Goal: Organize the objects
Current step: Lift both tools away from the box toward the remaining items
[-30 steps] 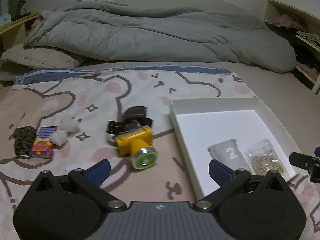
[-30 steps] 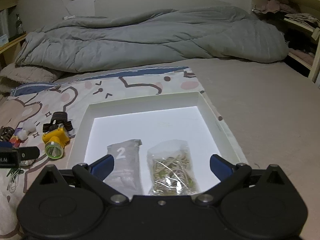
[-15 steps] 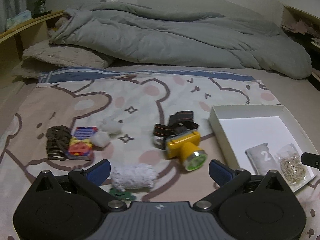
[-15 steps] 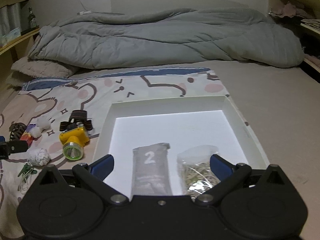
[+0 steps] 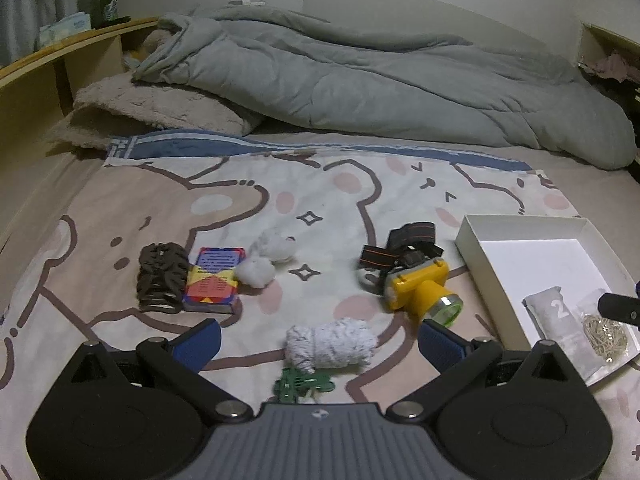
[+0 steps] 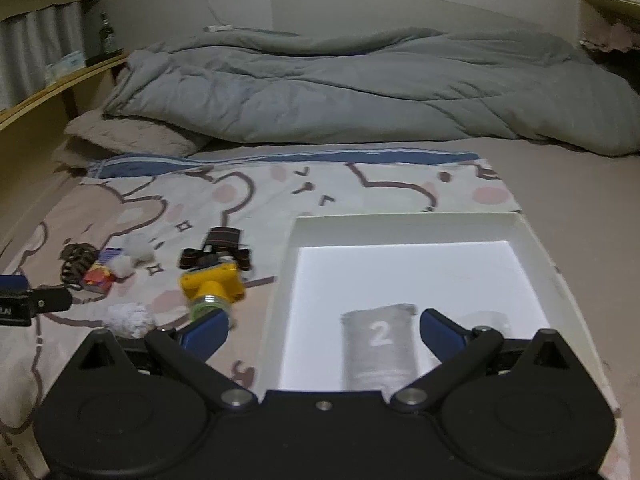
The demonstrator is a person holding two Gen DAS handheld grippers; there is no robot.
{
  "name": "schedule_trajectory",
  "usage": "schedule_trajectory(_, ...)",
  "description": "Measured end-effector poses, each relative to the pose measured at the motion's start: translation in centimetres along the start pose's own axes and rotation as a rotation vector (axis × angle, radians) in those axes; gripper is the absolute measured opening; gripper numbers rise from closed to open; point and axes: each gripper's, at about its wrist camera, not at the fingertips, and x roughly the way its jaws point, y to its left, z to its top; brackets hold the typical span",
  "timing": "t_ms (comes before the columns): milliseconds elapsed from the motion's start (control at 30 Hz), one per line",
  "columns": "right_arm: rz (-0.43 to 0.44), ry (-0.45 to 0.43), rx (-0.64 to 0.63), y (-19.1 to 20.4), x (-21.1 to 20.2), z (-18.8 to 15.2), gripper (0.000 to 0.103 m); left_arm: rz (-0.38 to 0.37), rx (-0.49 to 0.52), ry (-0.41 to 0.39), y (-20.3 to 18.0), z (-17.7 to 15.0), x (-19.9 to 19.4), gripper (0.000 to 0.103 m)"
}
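My left tool [image 5: 318, 338] hangs spread wide over the white roll [image 5: 331, 343]; my right tool [image 6: 322, 330] gapes above the box [image 6: 408, 222].

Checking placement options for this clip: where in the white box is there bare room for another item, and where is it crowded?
The white box is bare across its far half, behind the grey pouch marked 2. Its near end is crowded: the pouch and a clear bag of rubber bands lie side by side there, the right gripper open above them.
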Motion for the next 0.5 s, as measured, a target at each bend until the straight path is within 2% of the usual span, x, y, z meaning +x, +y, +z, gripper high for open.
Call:
schedule_trajectory(167, 0.052, -0.002, -0.016, 2.2, 0.6, 0.0, 0.103, 0.026, -0.004, -0.020, 1.7, -0.3, -0.2, 0.103)
schedule_trajectory(367, 0.103, 0.006, -0.029, 4.5, 1.8, 0.2, 0.103, 0.017, -0.051, -0.005, 4.0, -0.8, 0.3, 0.103)
schedule_trajectory(500, 0.158, 0.024, -0.028, 5.7, 2.9, 0.6, 0.103, 0.028, -0.048, -0.015, 5.2, -1.0, 0.5, 0.103)
